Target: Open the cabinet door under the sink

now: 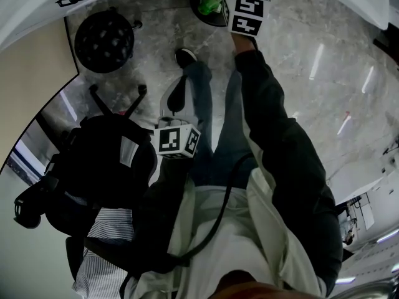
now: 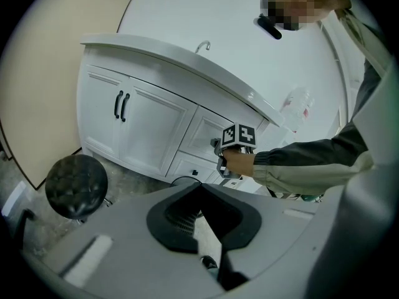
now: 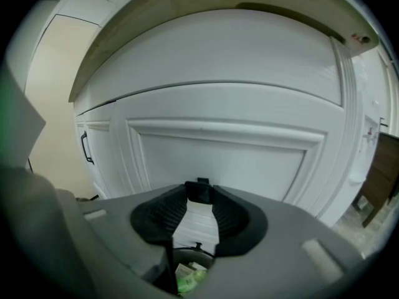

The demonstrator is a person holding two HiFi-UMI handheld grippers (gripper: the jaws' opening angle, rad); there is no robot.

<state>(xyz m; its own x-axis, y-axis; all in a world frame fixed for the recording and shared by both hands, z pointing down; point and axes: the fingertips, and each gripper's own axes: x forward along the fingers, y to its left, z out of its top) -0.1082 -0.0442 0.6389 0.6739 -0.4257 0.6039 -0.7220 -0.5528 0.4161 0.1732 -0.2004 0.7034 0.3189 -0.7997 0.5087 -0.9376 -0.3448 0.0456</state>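
**Cabinet doors** (image 2: 153, 129): a white panelled pair with two black bar handles (image 2: 121, 106), both shut. They sit below the tap (image 2: 202, 45) and the curved white bench (image 2: 187, 68). Only the left gripper view shows them whole. The right gripper view catches one handle at its left edge.

**Knob** (image 3: 199, 190): small and black, on a white panelled front (image 3: 224, 161) to the right of those doors. Whether that front is a door or a drawer cannot be told.

**Right tool** (image 3: 199, 198): jaws narrowed onto the knob, with the pads touching it on both sides.

**Left tool** (image 2: 199, 192): held back from the cabinet, tips together, nothing between them.

**Head view only:** grey marble floor (image 1: 299, 55), and a bin (image 1: 209, 8) with green contents beneath the right tool.

**Round black stool** (image 1: 104, 40): stands left of the cabinet.
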